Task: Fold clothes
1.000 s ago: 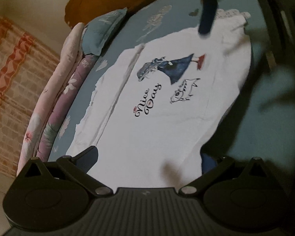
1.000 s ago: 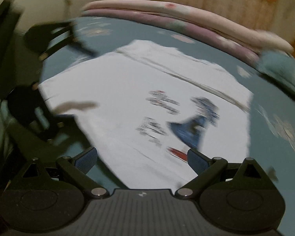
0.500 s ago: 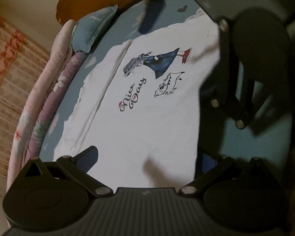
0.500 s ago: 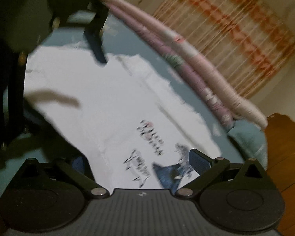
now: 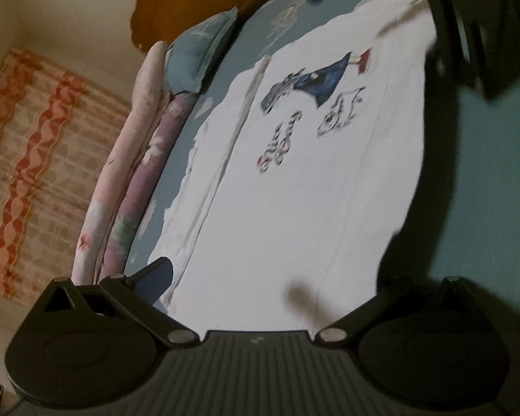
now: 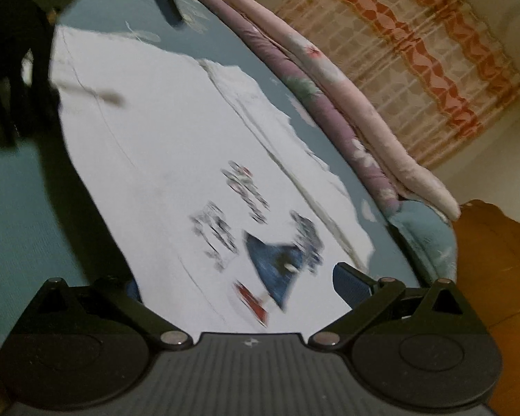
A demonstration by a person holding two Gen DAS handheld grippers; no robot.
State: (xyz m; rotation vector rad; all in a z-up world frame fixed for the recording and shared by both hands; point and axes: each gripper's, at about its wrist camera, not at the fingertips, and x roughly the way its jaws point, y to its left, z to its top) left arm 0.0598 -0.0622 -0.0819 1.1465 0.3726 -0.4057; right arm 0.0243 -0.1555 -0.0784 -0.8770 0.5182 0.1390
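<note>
My left tongs (image 5: 270, 274) are wide open just above the near hem of the white shirt (image 5: 294, 190), with nothing between the fingers. The shirt lies flat on the blue bed (image 5: 495, 173), print side up, and its far side is folded in as a long strip. My right tongs (image 5: 468, 27) hang over the collar end. Rolled quilts (image 5: 121, 180) and a pillow (image 5: 197, 52) lie beyond the shirt.

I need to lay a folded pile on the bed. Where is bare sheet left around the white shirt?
Bare blue sheet lies on the shirt's near side, though shadowed. A thin strip runs between the white T-shirt and the rolled quilts. The pillow corner is crowded.
</note>
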